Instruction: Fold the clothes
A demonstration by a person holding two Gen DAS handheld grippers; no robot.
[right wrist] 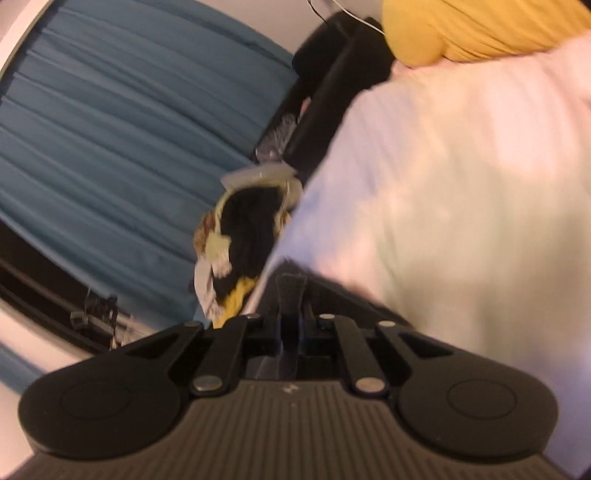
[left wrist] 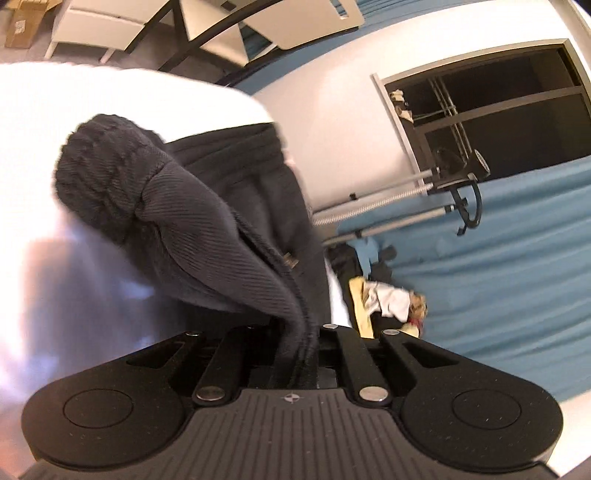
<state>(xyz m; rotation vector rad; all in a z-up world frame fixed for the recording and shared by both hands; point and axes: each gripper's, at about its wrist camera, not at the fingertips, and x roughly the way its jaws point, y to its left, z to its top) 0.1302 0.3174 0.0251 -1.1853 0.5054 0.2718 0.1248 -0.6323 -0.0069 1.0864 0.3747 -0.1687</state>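
Observation:
In the left wrist view a dark navy garment (left wrist: 192,229) with a ribbed cuff hangs over a white surface (left wrist: 74,122). My left gripper (left wrist: 295,343) is shut on a fold of this garment, and the cloth runs down between the fingers. In the right wrist view my right gripper (right wrist: 291,295) has its fingers pressed together; a thin dark strip sits between them, but blur hides whether it is cloth. The white surface (right wrist: 461,184) fills the right of that view.
A pile of mixed clothes (left wrist: 391,302) lies beside the white surface; it also shows in the right wrist view (right wrist: 243,236). Blue curtains (right wrist: 110,147) hang behind. A yellow cloth (right wrist: 480,26) is at top right. A dark window (left wrist: 498,110) and tripod legs (left wrist: 388,210) are at the right.

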